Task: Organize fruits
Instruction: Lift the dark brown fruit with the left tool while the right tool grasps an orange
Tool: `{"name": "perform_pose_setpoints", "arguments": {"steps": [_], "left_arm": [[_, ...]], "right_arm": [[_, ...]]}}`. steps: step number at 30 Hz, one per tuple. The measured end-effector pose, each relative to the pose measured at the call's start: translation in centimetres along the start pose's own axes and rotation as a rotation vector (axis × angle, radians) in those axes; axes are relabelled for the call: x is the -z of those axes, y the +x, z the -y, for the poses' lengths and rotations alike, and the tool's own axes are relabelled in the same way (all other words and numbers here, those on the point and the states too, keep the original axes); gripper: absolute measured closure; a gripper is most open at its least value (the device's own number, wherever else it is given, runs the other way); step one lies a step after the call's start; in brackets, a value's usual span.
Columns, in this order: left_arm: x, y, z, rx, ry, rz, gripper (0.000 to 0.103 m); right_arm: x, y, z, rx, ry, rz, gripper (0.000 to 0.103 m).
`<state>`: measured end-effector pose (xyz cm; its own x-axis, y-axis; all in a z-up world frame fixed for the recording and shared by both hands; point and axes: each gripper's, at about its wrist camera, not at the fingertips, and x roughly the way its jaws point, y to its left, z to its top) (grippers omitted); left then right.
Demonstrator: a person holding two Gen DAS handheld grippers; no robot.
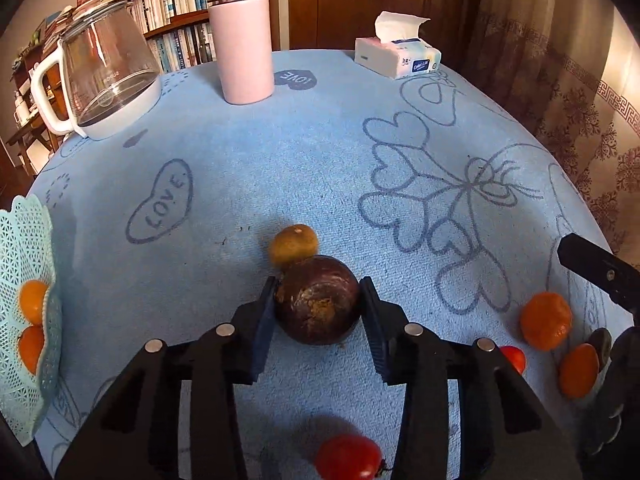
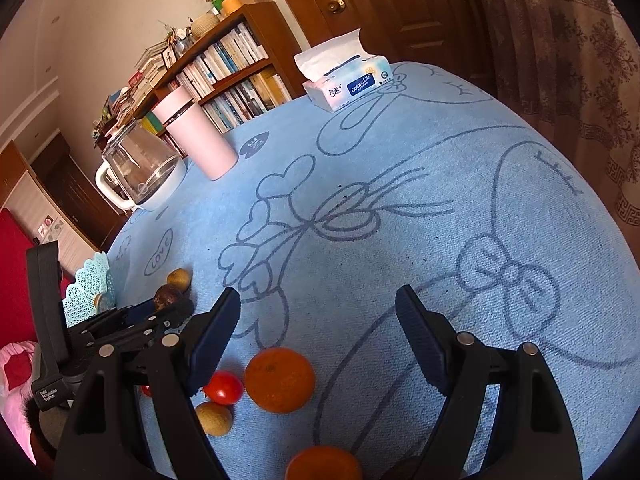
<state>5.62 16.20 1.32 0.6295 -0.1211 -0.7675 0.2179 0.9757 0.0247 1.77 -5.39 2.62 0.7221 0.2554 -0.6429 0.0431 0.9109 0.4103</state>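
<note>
A: What is the left gripper point(image 1: 318, 300) doing?
B: It is clamping a dark purple fruit point(image 1: 317, 304) that is sitting on the blue cloth point(image 1: 320, 152), touching a brownish fruit point(image 1: 293, 245) behind it.
A: And the right gripper point(image 2: 318, 312)?
B: It is hanging spread wide, gripping nothing, above an orange point(image 2: 279, 379) and a tomato point(image 2: 223, 387). Two oranges are lying in the basket point(image 1: 24, 280) at the left.
</note>
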Motion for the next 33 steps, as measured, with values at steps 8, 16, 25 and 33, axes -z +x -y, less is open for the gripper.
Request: {"name": "perform_pose_setpoints", "arguments": {"steps": [8,16,25,33], "left_arm": [[0.4,-3.0,-1.7,-0.034,-0.038,0.07,0.061],[0.5,-4.3,-3.7,-0.058,-0.094,0.097,0.061],[1.0,-4.6,-4.5,-0.059,-0.115,0.103,0.061],[1.2,-4.5,-4.5,-0.06,-0.119,0.101,0.061]], "right_arm": [[-0.7,-1.1,0.9,-0.023,0.027,0.024,0.024],[-0.3,-1.7,0.8,-0.025,-0.026,0.002,0.024],[1.9,0.3,-2.0,-0.021,-0.181,-0.118,0.047],[3.3,1.5,-3.7,-0.029,-0.27,-0.177,0.052]]}}
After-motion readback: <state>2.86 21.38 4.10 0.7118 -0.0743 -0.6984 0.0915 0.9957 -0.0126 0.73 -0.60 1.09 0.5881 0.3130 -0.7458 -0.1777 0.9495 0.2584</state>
